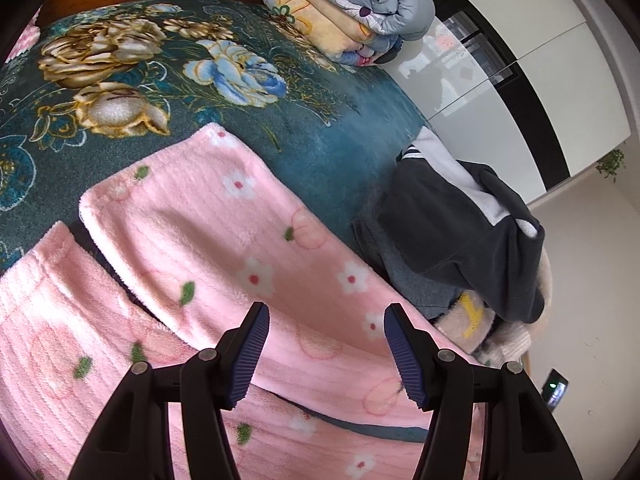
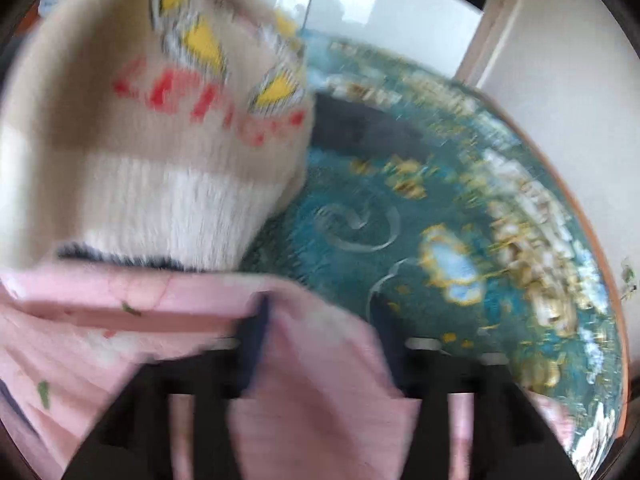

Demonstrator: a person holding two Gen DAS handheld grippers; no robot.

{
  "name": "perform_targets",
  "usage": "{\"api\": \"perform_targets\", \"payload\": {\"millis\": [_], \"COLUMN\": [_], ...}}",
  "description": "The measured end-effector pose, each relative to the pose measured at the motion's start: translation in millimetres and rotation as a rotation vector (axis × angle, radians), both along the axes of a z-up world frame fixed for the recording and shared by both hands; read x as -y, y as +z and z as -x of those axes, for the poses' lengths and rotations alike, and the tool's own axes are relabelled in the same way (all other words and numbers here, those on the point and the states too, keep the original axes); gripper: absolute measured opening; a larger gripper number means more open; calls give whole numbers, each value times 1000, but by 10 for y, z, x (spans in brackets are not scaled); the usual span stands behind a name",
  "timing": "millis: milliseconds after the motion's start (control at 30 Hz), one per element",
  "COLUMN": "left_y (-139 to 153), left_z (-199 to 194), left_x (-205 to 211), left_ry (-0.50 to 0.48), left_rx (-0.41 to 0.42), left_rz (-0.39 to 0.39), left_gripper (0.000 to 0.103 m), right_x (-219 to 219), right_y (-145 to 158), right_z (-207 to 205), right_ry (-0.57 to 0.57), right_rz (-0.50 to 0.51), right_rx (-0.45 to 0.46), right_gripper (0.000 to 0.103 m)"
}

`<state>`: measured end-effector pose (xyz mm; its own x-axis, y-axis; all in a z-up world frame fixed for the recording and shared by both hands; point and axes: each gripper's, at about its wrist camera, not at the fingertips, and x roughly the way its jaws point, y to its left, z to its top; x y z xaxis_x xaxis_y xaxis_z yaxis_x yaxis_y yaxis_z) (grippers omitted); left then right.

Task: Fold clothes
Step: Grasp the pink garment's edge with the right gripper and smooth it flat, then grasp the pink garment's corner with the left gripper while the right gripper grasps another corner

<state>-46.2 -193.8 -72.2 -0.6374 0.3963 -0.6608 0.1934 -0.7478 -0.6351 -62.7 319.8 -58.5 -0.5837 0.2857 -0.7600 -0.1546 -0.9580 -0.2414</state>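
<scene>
Largest in both my views is the teal floral bedspread [image 1: 328, 148], spreading out ahead of my left jaws and, badly smeared by motion, ahead and to the right of my right jaws. On it lie the pink fleece pyjama trousers [image 1: 240, 232], the garment I am folding: in the left view their two legs run forward and to the left from under my jaws, flat on the bedspread with a dark gap between them. My left gripper [image 1: 326, 354] hangs over the nearer leg with its blue ribbed pads [image 1: 248, 356] spread wide and nothing between them. Only this view shows the dark grey garment [image 1: 460, 232] heaped ahead to the right of those jaws, the stack of folded quilts [image 1: 348, 12] far ahead at the bed's far edge, and the white wardrobe doors [image 1: 540, 92] beyond. The right view alone shows the beige knitted sweater [image 2: 160, 120] with yellow and red pattern, ahead and left of my right gripper [image 2: 320, 352]. There the pink fleece is bunched up between my right fingers, its folds draped over them; the blur is too heavy for me to tell whether those jaws are clamped on it or merely standing around it.
</scene>
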Motion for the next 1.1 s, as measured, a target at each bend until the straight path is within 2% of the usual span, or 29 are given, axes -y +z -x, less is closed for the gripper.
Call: {"api": "perform_targets", "payload": {"millis": [167,400,500,600,733,867,1100], "left_y": [21,58,128,110,17,-113,-302], "left_z": [-87,-440,-652,-883,-1178,-1424,-1651], "left_x": [-67,94,338,672,1131,1395,1655], "left_ry": [-16,-16,34,112,206,256,273], "left_rx": [-13,-23,-44,-29,24,63,106], "left_rz": [59,116,196,265,271,289,189], "left_gripper": [64,64,64,64,64,64,64], "right_x": [86,240,214,54,-235,-498,-733], "right_y": [366,429,438,420,376,335,318], "right_z": [-589,-1471,-1817,-2081,-2366,-2579,-2729], "right_ry": [24,77,63,22,-55,-128,-215], "right_rz": [55,154,184,214,279,362,446], "right_rx": [-64,-28,-32,-35,-46,-64,-111], "right_gripper": [65,72,73,73,73,73,73]}}
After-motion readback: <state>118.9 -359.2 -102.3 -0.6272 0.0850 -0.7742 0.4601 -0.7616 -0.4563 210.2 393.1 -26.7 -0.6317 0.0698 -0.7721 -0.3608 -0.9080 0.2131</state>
